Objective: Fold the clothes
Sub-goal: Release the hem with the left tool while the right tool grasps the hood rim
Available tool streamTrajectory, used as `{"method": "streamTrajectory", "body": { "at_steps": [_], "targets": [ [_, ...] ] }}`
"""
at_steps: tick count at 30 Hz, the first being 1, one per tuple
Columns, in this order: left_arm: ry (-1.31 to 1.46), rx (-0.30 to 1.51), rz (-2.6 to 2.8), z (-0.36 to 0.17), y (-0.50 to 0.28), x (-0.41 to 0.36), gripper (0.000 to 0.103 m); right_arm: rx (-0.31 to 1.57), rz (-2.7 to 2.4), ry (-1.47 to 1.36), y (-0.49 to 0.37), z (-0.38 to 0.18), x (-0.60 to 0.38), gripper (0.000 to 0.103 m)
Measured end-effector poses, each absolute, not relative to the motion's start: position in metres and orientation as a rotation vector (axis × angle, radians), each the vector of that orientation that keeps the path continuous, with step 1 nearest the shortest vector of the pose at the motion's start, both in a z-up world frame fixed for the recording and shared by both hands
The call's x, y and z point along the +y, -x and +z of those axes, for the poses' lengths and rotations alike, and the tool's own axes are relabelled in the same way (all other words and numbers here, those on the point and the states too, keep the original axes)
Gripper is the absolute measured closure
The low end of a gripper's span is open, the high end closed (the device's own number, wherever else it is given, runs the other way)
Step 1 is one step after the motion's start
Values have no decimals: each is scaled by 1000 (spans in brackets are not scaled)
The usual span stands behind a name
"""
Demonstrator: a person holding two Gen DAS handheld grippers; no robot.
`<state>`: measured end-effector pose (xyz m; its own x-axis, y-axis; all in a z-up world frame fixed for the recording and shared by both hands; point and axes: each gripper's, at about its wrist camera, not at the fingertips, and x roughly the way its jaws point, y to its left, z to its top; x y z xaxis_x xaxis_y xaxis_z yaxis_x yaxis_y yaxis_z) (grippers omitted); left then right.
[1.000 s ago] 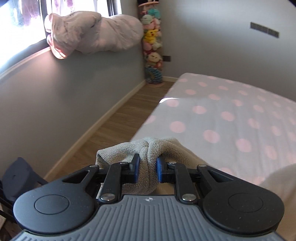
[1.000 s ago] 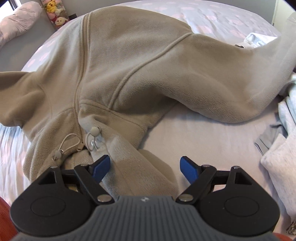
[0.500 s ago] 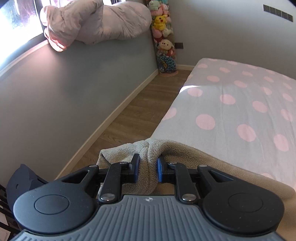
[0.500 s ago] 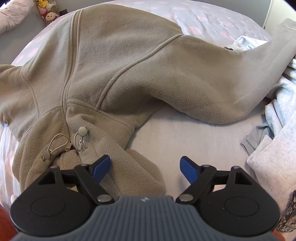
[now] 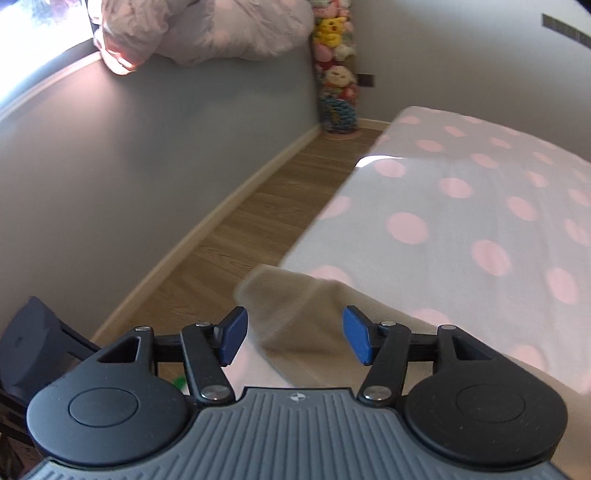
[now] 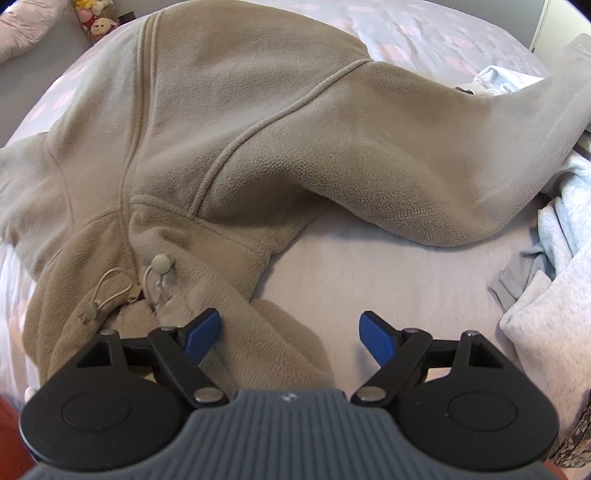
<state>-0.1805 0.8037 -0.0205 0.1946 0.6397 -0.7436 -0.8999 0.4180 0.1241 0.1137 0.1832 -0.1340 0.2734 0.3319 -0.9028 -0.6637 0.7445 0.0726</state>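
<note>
- Left gripper (image 5: pixel 294 340): jaws opening, blue pads spread apart, not pressing on anything. A beige sleeve end (image 5: pixel 291 306) of the fleece lies between and just beyond them, blurred, draped at the edge of the bed (image 5: pixel 461 206).
- Right gripper (image 6: pixel 290 334): jaws spread wide, nothing pinched. Left pad sits over the fleece's collar; right pad is over bare sheet.
- Beige fleece jacket (image 6: pixel 229 122): spread over the bed, collar end nearest the right gripper, body running away toward the far side of the bed. 2 drawcords with toggles (image 6: pixel 160 264) lie at the collar, just beyond the left pad.
- 1 sleeve (image 6: pixel 443 177) stretches right from the jacket body, its far end lying onto a heap of pale clothes (image 6: pixel 561 229) at the bed's right edge.
- Bed sheet is grey with pink dots.
- Wood floor (image 5: pixel 236 229) runs along the bed's left side, up to a grey wall.
- Stack of plush toys (image 5: pixel 336 70) stands in the corner past the bed's far end.
- Pink bedding bundle (image 5: pixel 199 29) rests on the window ledge, above the wall left of the bed.
</note>
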Motion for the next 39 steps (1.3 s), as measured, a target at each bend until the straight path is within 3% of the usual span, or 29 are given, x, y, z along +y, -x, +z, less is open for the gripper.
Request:
{"method": "streamTrajectory", "body": {
  "at_steps": [15,27,33,34,36,38,39],
  "targets": [
    [377,849,609,7,159,527,45,1135,854,306,-70,-125,136,19],
    [484,895,426,-44,126,361,42,1172,1132,382,5,-144,141,19],
    [491,976,400,-78,122,323,42,1173,1176,461,28,-164,157,20],
    [495,986,401,-82,123,320,42,1172,1173,471,30,-168,158,25],
    [503,1002,407,-88,125,316,42,1176,1156,489,31,-175,160,47],
    [523,1005,409,-92,127,317,42,1184,1138,481,30,-179,159,84],
    [531,1004,406,-93,128,317,42,1164,1136,465,28,-174,157,87]
  ]
}}
